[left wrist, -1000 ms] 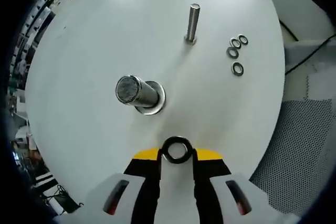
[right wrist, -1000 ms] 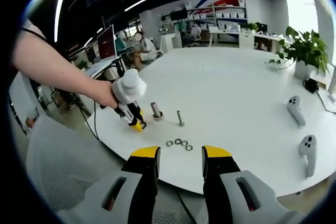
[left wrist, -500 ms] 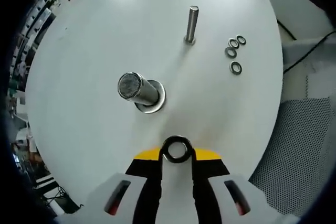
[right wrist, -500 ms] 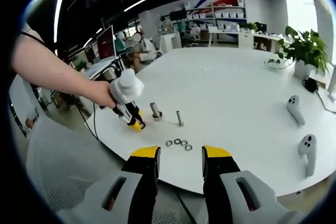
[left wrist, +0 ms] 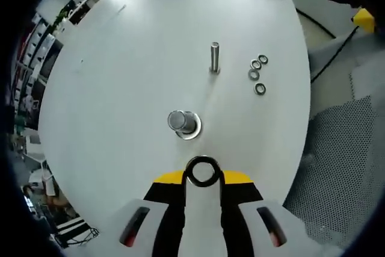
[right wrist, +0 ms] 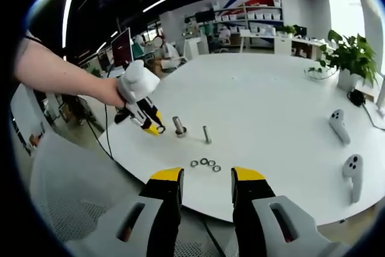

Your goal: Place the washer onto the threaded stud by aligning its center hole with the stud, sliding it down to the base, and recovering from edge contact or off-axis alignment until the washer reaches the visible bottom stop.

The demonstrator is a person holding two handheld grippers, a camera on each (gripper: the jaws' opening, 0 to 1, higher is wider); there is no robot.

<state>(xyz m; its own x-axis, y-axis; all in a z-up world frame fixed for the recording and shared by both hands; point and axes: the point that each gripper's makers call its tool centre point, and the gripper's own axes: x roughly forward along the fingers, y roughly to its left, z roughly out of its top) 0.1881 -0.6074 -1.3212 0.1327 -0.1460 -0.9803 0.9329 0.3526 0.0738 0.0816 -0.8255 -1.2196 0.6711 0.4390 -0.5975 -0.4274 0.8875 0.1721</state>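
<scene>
Now, writing: none readable.
Left gripper (left wrist: 203, 176): jaws clamped on dark metal ring washer (left wrist: 202, 171), raised higher than before above thick threaded steel stud (left wrist: 181, 122).
Right gripper (right wrist: 206, 177): jaws apart, holding nothing.
Round white table (left wrist: 120, 76): three spare washers (left wrist: 255, 73) beside thin stud (left wrist: 215, 57).

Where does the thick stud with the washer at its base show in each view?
Left gripper view: the thick stud stands near the picture's centre, just above the washer held in the left gripper.
Right gripper view: the thick stud stands left of centre on the white table, beside the left gripper.
Shared landmark: the thin stud, with the loose washers near it.
</scene>
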